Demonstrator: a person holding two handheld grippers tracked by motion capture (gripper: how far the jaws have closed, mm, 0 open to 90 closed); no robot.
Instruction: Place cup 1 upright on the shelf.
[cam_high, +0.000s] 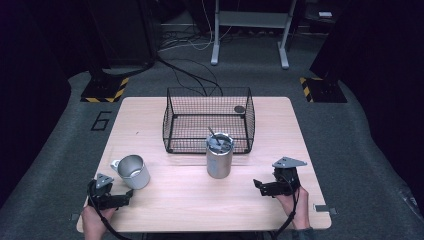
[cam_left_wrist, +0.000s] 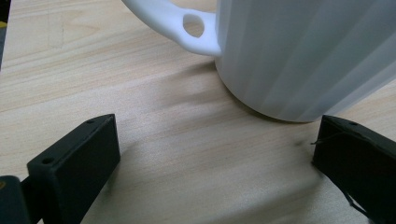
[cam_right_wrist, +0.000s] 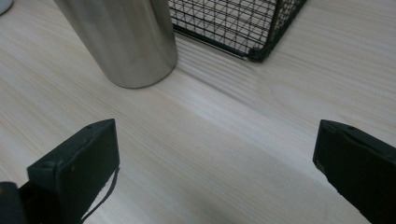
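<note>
Work on the table has barely begun, judging by how things lie: the white ribbed mug with a looped handle (cam_high: 132, 171) stands untouched on the pale wooden table (cam_high: 175, 200), at its near left, and the black wire-mesh basket (cam_high: 207, 120) farther back holds only a small dark round object (cam_high: 239, 109). Between them, just in front of the basket, stands the tall brushed-steel cylindrical cup (cam_high: 219, 155) with dark utensils poking out of its top. Everything seems left to do: nothing is grasped or lifted.

Both tools rest low at the near edge. The left gripper (cam_high: 125, 199) sits just beside the mug, pointing inward, its jaws spread wide with bare wood between them; in the left gripper view the mug's base (cam_left_wrist: 299, 60) looms just beyond the jaw tips. The right gripper (cam_high: 258, 185) lies well to the right of the steel cup, likewise spread and holding nothing, aimed toward the cup and the basket corner (cam_right_wrist: 257, 53).
</note>
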